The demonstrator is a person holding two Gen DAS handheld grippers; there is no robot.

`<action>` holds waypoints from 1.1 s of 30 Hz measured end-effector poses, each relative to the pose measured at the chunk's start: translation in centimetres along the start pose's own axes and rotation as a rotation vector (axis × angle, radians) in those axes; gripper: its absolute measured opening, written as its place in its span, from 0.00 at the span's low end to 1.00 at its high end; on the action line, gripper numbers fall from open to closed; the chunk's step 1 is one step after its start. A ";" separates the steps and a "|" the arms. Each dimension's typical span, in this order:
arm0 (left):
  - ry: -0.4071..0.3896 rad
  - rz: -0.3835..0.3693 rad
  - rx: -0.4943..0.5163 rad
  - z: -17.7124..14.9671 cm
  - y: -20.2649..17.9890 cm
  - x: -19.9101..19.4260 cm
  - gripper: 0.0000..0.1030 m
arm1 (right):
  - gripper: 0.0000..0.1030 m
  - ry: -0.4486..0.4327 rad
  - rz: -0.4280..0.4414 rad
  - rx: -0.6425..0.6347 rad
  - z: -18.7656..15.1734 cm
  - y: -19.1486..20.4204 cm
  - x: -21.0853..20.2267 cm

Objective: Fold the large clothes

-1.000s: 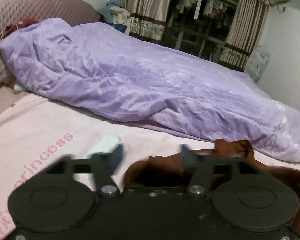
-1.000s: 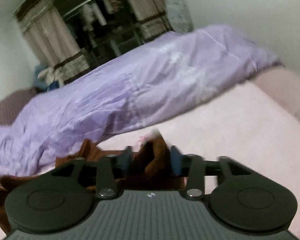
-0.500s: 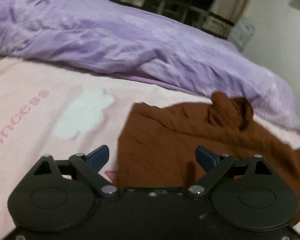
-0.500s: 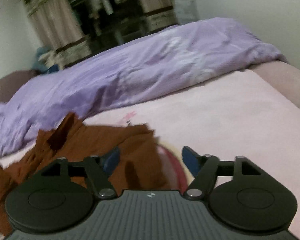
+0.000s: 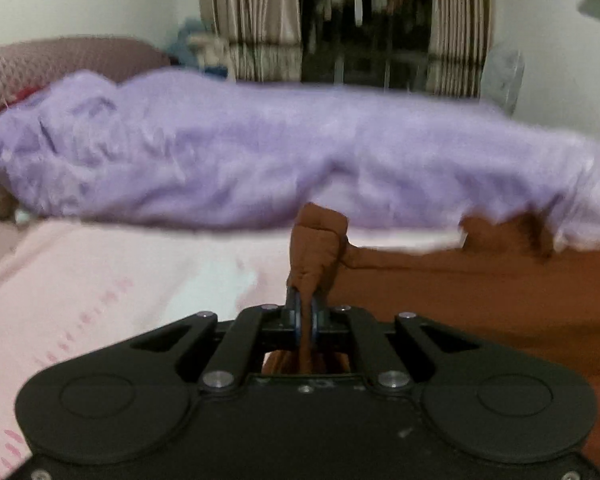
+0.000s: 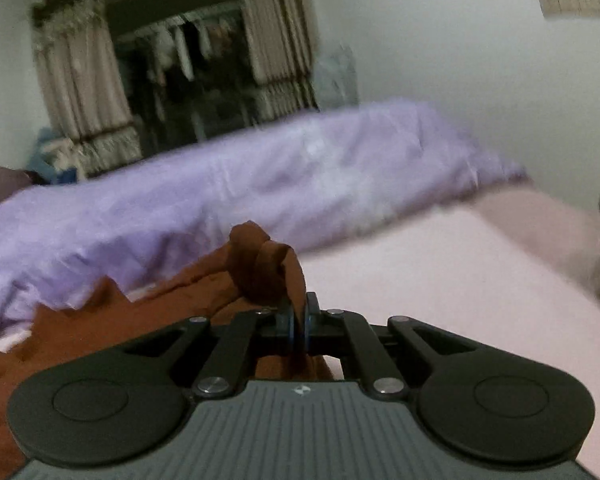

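A large rust-brown garment (image 5: 480, 292) lies on the pink bed sheet (image 5: 100, 280). My left gripper (image 5: 306, 312) is shut on a bunched edge of it, and the cloth sticks up between the blue pads. The garment spreads to the right of that gripper. In the right wrist view my right gripper (image 6: 298, 318) is shut on another bunched edge of the brown garment (image 6: 100, 320), which stretches away to the left. The pink sheet (image 6: 440, 272) lies bare to its right.
A rumpled purple quilt (image 5: 260, 152) lies along the far side of the bed, also in the right wrist view (image 6: 220, 192). Behind it are curtains (image 5: 248, 20), a dark window with hanging clothes, a padded headboard (image 5: 40, 64) and a fan (image 5: 502, 76).
Both grippers were open over the brown garment half a second ago. Both have since shut on its edges, and the views have tilted up toward the quilt and window.
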State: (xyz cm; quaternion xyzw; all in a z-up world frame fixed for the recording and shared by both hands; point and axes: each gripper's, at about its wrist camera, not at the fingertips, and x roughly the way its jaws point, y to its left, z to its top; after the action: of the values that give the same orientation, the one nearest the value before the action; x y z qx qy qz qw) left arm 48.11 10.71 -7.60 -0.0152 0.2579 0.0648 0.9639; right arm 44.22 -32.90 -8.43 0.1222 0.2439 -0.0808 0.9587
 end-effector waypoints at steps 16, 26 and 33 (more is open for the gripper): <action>0.076 -0.013 -0.032 -0.1 2.2 -2.2 0.90 | 0.87 -0.062 -0.084 -0.089 -0.4 -0.9 -4.7; 0.251 -0.190 -0.075 -3.8 3.7 -3.3 0.98 | 0.88 0.140 0.155 -0.090 -2.9 -2.9 -6.7; 0.301 -0.223 -0.107 -5.5 3.8 -2.2 1.00 | 0.94 0.252 0.197 -0.076 -4.8 -3.2 -4.7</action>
State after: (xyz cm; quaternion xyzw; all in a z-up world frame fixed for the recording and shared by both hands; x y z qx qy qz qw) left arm 43.03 13.84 -11.23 -0.1042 0.3921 -0.0320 0.9135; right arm 37.29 -34.22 -10.90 0.1182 0.3520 0.0387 0.9277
